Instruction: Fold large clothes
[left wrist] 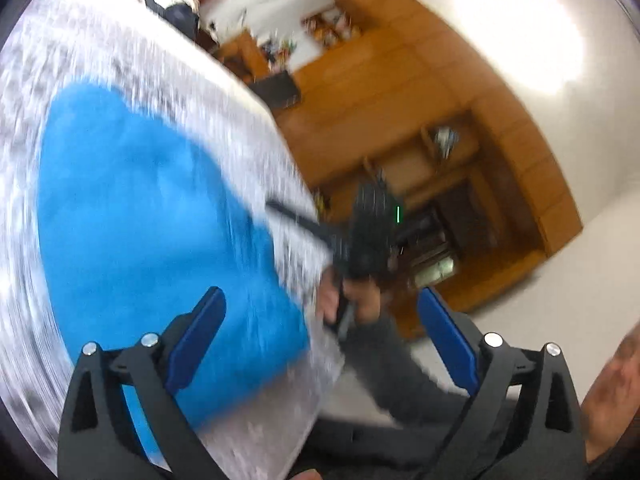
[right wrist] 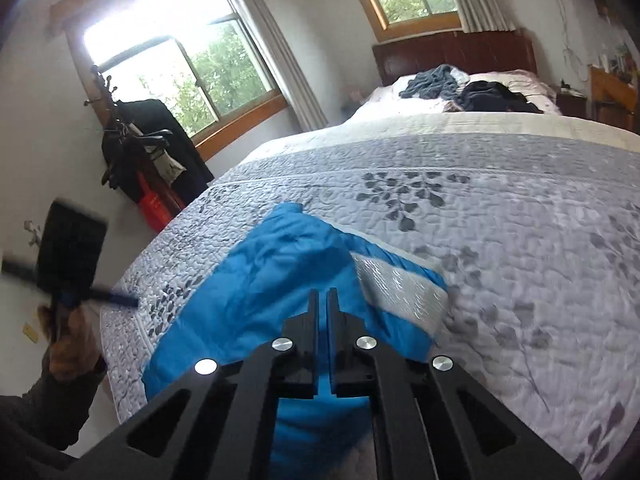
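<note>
Blue garment (right wrist: 280, 280) on quilted bed (right wrist: 520, 240); left hand-held gripper (left wrist: 320, 332) wide, right hand-held gripper (right wrist: 322, 300) closed, empty.

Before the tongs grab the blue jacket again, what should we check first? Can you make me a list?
1. Left tongs open and empty: ok, fingers wide apart.
2. Right tongs open: not ok, shut, nothing visibly between them.
3. Blue jacket lying on the quilted bedspread: ok.
4. Jacket spread flat: not ok, one part is turned over showing silvery lining.
5. Other clothes far from the jacket: ok, up by the headboard.
6. Left view sharp enough to aim: not ok, blurred.
</note>
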### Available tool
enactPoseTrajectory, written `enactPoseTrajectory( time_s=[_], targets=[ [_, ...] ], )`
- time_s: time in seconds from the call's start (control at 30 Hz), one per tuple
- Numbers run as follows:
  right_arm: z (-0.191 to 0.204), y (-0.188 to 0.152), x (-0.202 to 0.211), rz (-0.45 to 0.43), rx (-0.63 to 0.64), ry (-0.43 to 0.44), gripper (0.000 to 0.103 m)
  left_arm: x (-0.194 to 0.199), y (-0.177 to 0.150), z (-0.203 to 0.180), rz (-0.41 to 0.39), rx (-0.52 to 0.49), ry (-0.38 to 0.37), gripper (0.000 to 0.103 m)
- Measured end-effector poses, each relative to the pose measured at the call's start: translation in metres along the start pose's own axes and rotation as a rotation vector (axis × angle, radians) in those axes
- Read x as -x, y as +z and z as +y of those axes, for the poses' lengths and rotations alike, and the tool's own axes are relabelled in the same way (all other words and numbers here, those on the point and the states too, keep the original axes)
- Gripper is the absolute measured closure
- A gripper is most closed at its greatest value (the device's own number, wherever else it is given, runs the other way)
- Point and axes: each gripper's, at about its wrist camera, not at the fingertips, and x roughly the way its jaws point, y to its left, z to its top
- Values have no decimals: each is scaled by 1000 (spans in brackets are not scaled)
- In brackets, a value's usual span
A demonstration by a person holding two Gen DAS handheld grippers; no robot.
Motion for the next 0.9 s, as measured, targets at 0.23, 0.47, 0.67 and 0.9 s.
enactPoseTrajectory(
  time_s=[0.23, 0.47, 0.67, 0.9],
  targets=[
    [-24, -11, -58, 163, -20, -89, 103, -63, 48, 81, 119, 192, 140, 6],
    [46, -29, 27, 46, 95, 17, 95, -8, 15, 12, 41, 64, 88, 6],
    [55, -88, 10, 158, 161, -61, 91, -23, -52, 17, 156, 32, 178, 7],
    [70, -94, 59, 56, 104, -38, 88, 24, -86, -18, 36, -1, 105, 5]
  ],
)
